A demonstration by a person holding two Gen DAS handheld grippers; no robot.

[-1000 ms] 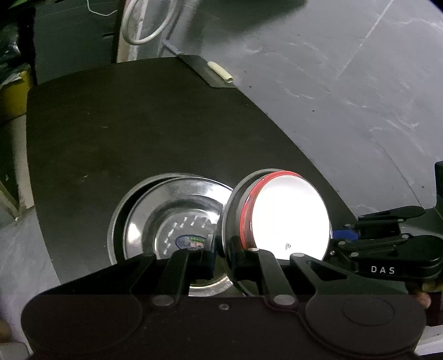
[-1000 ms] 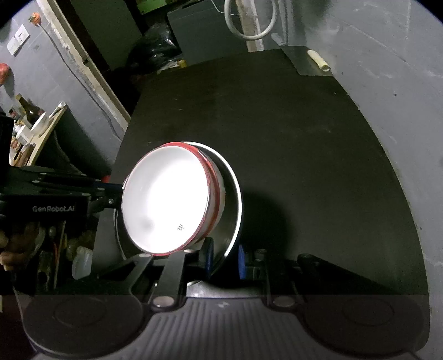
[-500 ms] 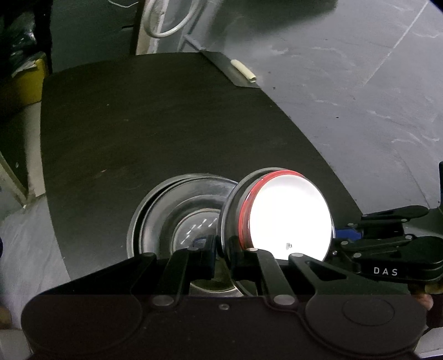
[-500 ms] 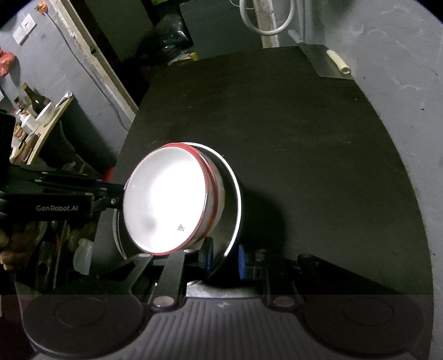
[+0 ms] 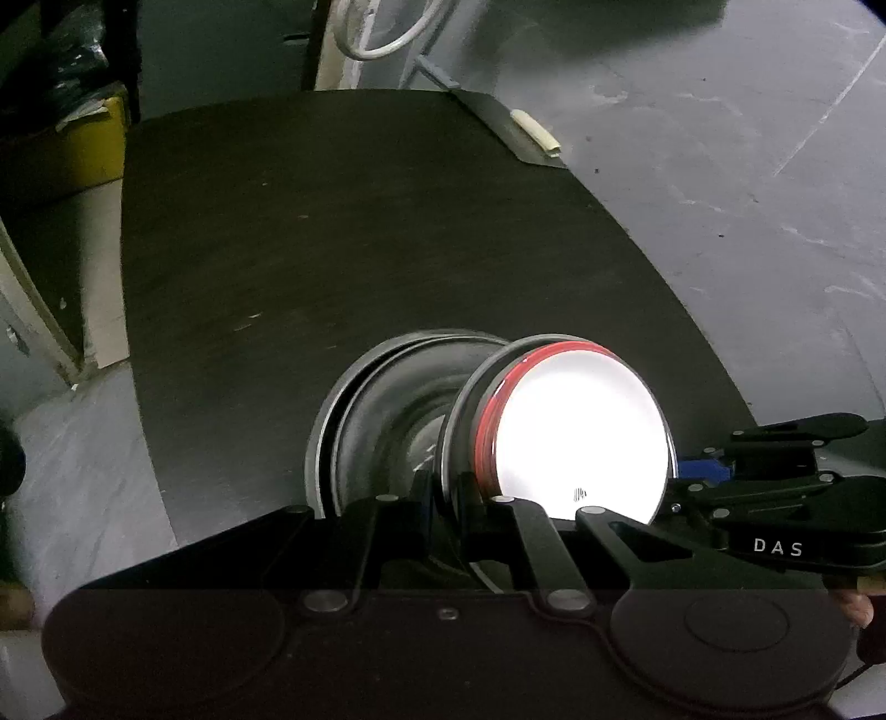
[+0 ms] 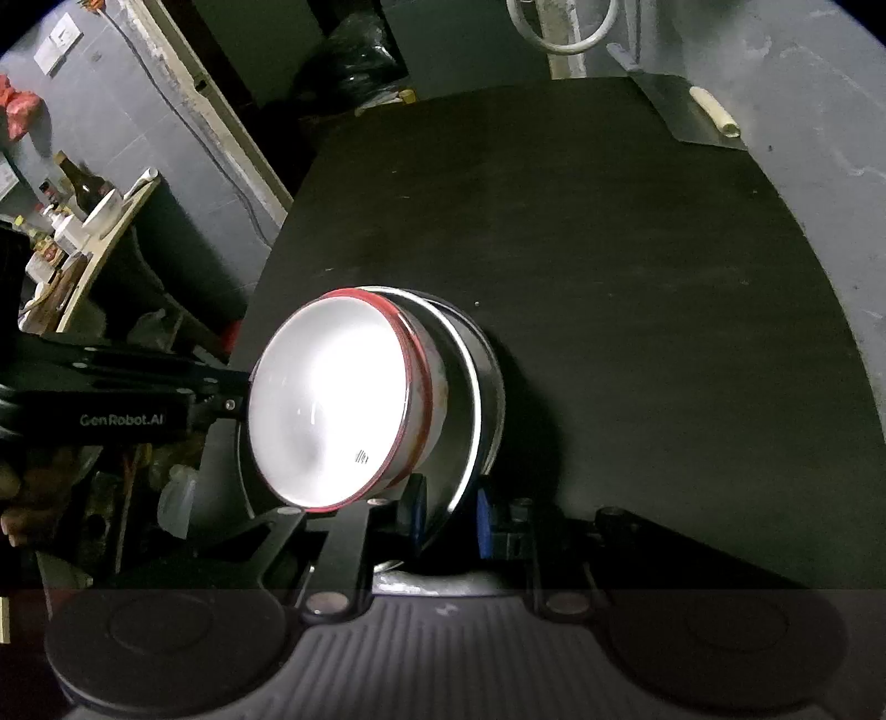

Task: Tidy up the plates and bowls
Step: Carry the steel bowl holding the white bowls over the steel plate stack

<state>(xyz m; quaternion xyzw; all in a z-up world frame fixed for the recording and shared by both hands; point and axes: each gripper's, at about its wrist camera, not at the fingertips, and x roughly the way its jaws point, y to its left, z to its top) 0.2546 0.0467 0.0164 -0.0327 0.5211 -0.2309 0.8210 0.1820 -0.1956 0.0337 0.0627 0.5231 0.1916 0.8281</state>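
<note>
Both tools gripped opposite rims of a steel plate (image 5: 462, 415) carrying a red-rimmed white bowl (image 6: 326, 404): left tool (image 5: 446, 498), right tool (image 6: 448, 512), above steel bowls (image 5: 382, 399) on the black counter (image 5: 332, 232).

bowl (image 6: 326, 410): white interior, red rim band, small dark mark inside | metal plate (image 6: 470, 399): silver, bright-edged | stacked steel plates (image 5: 382, 421): dull grey | table (image 5: 332, 249): matte black | left gripper (image 5: 443, 498): black, blue pads | right gripper (image 6: 448, 515): black, blue pads | floor (image 5: 747, 166): grey, pale-veined | hose (image 5: 382, 33): white
</note>
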